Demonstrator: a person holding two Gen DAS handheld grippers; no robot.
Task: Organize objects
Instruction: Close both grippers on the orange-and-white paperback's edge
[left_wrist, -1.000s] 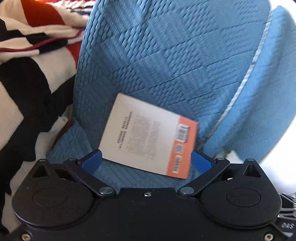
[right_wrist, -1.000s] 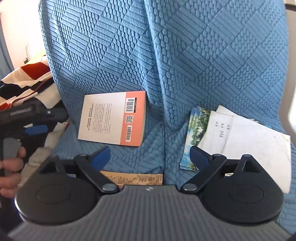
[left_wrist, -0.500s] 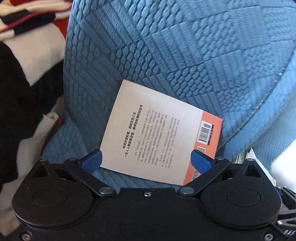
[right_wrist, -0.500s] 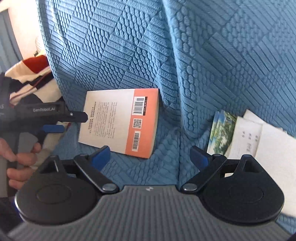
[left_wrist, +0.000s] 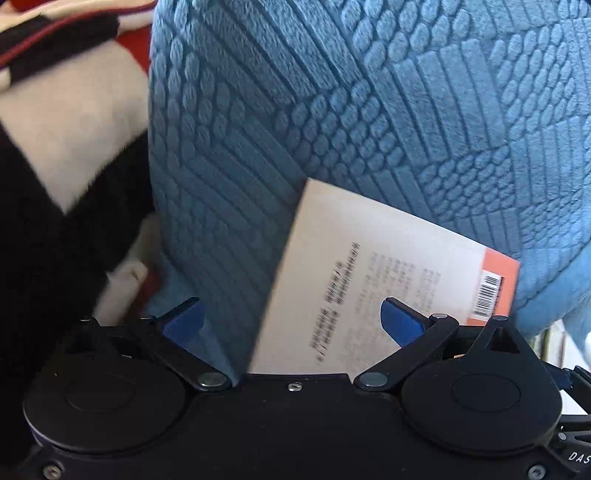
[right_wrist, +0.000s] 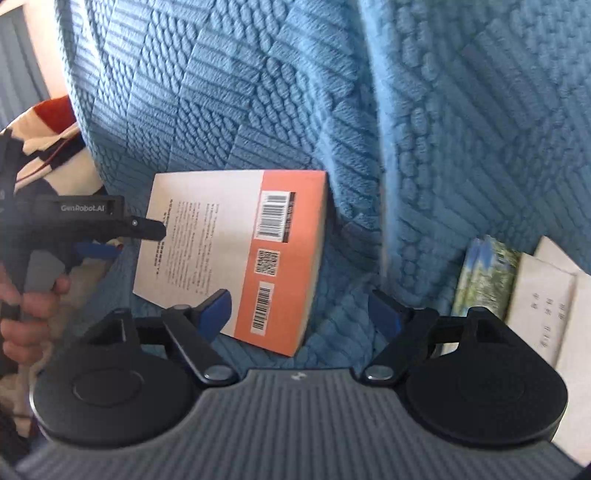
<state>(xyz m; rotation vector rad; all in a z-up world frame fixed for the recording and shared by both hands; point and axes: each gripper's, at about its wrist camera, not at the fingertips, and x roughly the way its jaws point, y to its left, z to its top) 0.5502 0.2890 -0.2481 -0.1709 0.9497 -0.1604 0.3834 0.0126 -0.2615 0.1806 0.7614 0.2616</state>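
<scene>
- The book (right_wrist: 236, 254) lies back cover up on the seat of a blue quilted sofa (right_wrist: 332, 110), its far edge against the backrest; the cover is white with an orange strip carrying barcodes.
- The right gripper (right_wrist: 301, 314) hangs just above the book's near right corner. Its jaws are closing but stand wide, and neither blue pad presses on anything; the left pad overlaps the white part of the cover, the right pad sits over bare fabric beyond the spine.
- The left gripper (left_wrist: 291, 321) is released, jaws spread wide. The book's left edge (left_wrist: 369, 280) runs up between its pads, with the right pad over the printed text and the left pad over blue fabric; whether either pad touches the cover is hard to judge through the motion blur.
- In the right wrist view the left gripper (right_wrist: 122, 236) reaches in from the left side, held by a person's hand (right_wrist: 26, 306), its tip at the book's left edge.
- To the right of the right gripper lies a loose pile of papers (right_wrist: 546, 302) with a landscape-printed booklet (right_wrist: 484, 280) on the seat.
- To the left of the left gripper is a striped blanket (left_wrist: 66, 155) in black, white and red.
</scene>
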